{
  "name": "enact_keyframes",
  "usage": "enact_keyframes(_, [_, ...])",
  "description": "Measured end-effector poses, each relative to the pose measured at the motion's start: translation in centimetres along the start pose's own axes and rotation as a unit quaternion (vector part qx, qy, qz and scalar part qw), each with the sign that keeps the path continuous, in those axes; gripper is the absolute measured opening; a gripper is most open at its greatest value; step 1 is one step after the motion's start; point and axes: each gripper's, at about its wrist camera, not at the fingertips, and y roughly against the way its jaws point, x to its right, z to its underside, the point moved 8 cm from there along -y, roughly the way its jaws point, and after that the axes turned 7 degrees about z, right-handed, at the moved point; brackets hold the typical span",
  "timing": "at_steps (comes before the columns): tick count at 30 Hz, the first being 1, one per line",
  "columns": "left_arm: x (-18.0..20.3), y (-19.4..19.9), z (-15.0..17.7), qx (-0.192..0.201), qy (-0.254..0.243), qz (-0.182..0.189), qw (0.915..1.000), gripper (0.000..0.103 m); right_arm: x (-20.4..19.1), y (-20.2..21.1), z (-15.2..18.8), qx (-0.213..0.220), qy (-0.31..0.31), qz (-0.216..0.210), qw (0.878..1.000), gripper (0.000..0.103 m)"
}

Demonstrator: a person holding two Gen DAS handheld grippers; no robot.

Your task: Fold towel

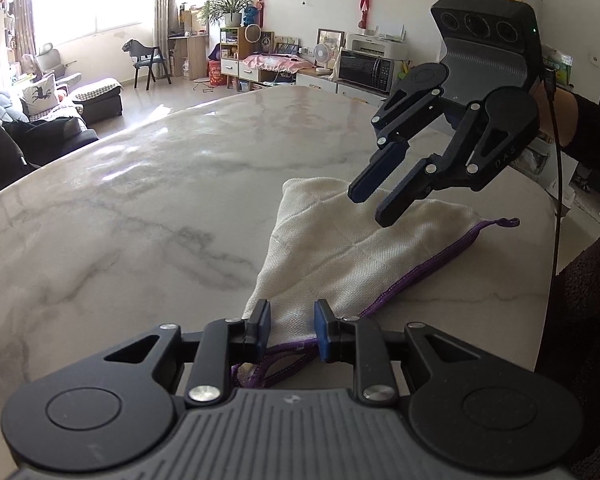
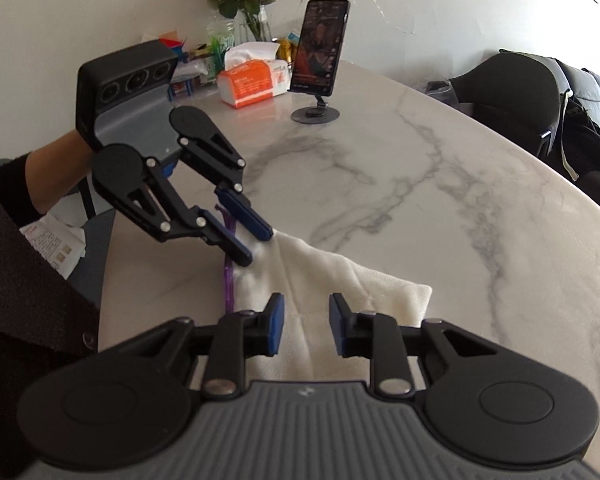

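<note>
A cream towel (image 1: 340,248) (image 2: 340,276) with a purple trim (image 1: 420,264) lies folded on the marble table (image 1: 140,200). It narrows toward my left gripper (image 1: 293,320) (image 2: 256,246), which is shut on its near corner, with purple loops bunched under the jaws. My right gripper (image 1: 374,206) (image 2: 307,312) hangs just above the towel's far end. Its fingers stand apart with nothing pinched between them. In the right wrist view the cloth shows below the gap.
At the table's far side stand a phone on a stand (image 2: 320,48), an orange tissue pack (image 2: 252,80) and a vase of flowers (image 2: 240,12). A dark chair (image 2: 512,92) sits by the table's edge (image 1: 540,240). A person's dark sleeves are close by.
</note>
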Motion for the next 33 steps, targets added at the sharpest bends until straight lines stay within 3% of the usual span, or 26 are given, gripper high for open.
enact_keyframes(3, [-0.3,0.4,0.5,0.009,0.011,0.000,0.9999,0.025,0.6,-0.3,1.8,-0.024,-0.005,0.018,1.000,0.026])
enact_keyframes(7, [-0.6,1.0,1.0,0.015,0.015,-0.002,0.9998,0.025,1.5,1.0,3.5,-0.024,-0.027,0.040,0.999,0.025])
enact_keyframes(9, [-0.7,1.2,1.0,0.016,0.019,-0.003,0.9997,0.025,1.7,2.0,3.7,-0.025,-0.048,0.050,0.997,0.028])
enact_keyframes(10, [-0.8,1.3,0.9,0.016,0.022,-0.004,0.9996,0.025,1.8,2.5,3.8,-0.028,-0.062,0.054,0.996,0.034])
enact_keyframes(11, [-0.8,1.4,0.8,0.017,0.023,-0.007,0.9996,0.025,1.9,3.0,3.9,-0.035,-0.081,0.056,0.995,0.042])
enact_keyframes(13, [-0.6,1.5,0.6,0.017,0.018,-0.014,0.9996,0.026,2.1,3.8,4.2,-0.047,-0.108,0.059,0.991,0.046])
enact_keyframes(18, [-0.3,1.5,0.3,0.018,0.003,-0.030,0.9994,0.027,2.4,4.6,5.8,-0.081,-0.171,0.052,0.981,0.046])
enact_keyframes(21, [-0.3,1.6,0.1,0.024,0.002,-0.042,0.9988,0.033,2.6,4.3,6.7,-0.100,-0.201,0.047,0.973,0.046])
enact_keyframes(24, [-0.4,1.5,0.3,0.021,0.004,-0.056,0.9982,0.035,2.6,4.1,6.9,-0.104,-0.216,0.042,0.970,0.039])
enact_keyframes(26, [-0.3,1.3,0.5,0.017,0.005,-0.062,0.9979,0.035,2.3,3.9,6.9,-0.111,-0.218,0.036,0.969,0.015])
enact_keyframes(33, [0.5,0.4,0.9,0.024,0.001,-0.067,0.9975,0.036,2.1,3.7,6.2,-0.120,-0.184,0.056,0.974,0.009])
